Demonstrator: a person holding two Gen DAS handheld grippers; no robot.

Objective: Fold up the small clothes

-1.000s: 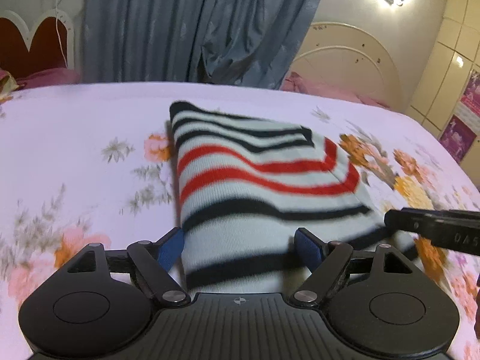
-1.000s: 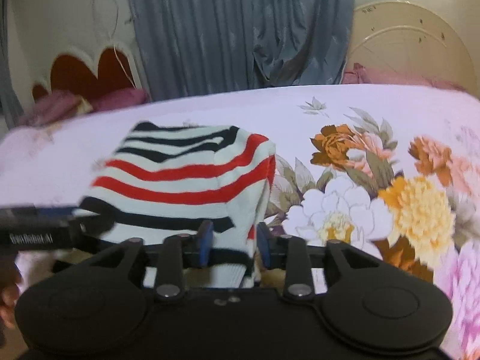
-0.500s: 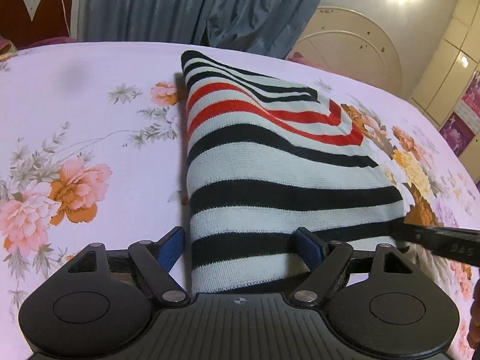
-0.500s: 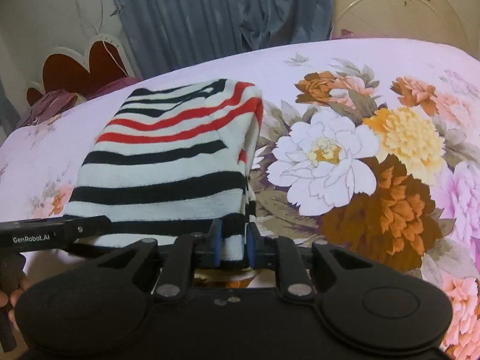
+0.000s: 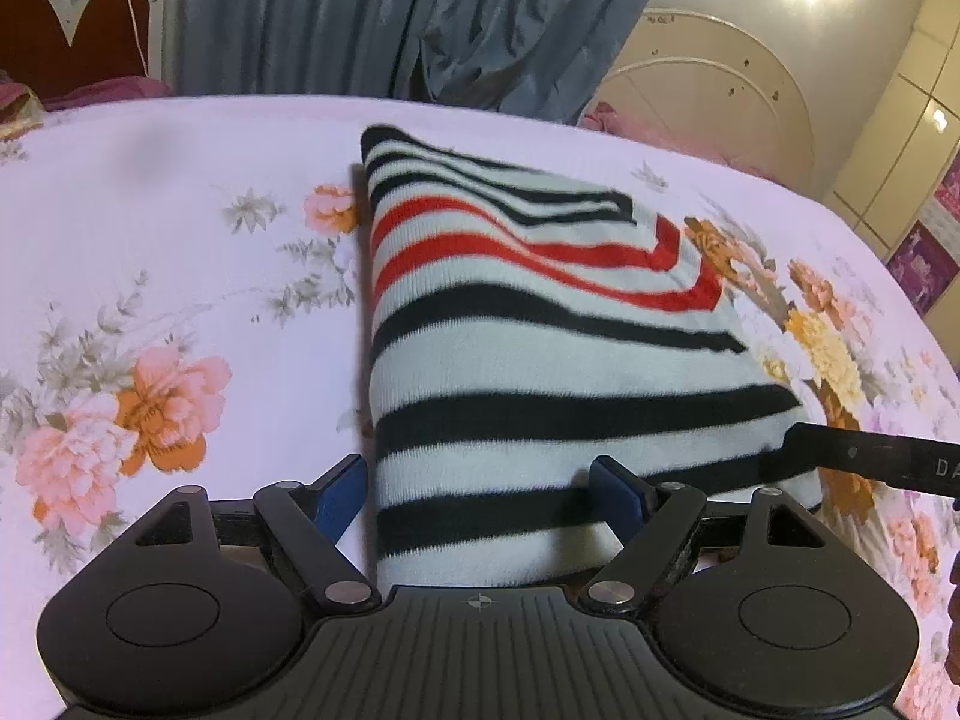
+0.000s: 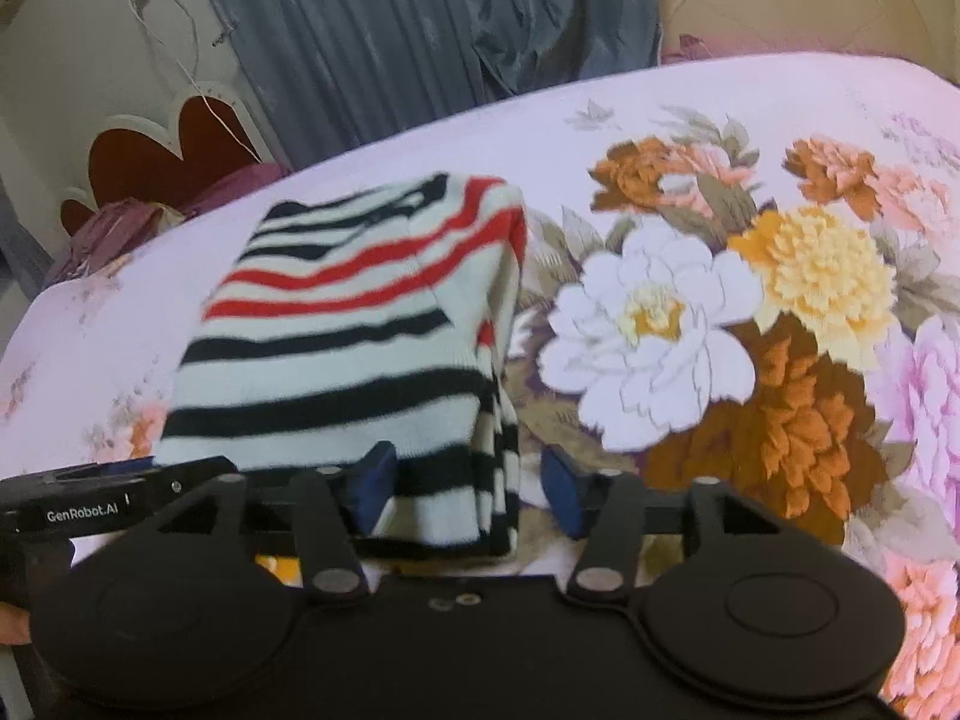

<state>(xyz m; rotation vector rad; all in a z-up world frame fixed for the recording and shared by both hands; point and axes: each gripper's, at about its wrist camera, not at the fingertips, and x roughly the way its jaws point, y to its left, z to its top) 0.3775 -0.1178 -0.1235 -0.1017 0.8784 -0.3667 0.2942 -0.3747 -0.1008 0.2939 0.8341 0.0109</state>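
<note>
Your left wrist camera looks forward and downward along its gripper, close over the near edge of the striped garment (image 5: 528, 372) on the flowered bedspread (image 5: 150, 300), facing the grey curtain (image 5: 390, 18). Your right wrist camera has the same tilt, just as near, over the garment's right corner. Both views share the garment, bedspread, curtain and heart-shaped headboard (image 6: 168, 162).

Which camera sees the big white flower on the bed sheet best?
The right wrist view. The big white flower printed on the pink floral bed sheet sits whole and unblocked beside the folded striped knit garment. In the left wrist view that garment covers that side of the sheet, so only small orange blooms show there.
</note>
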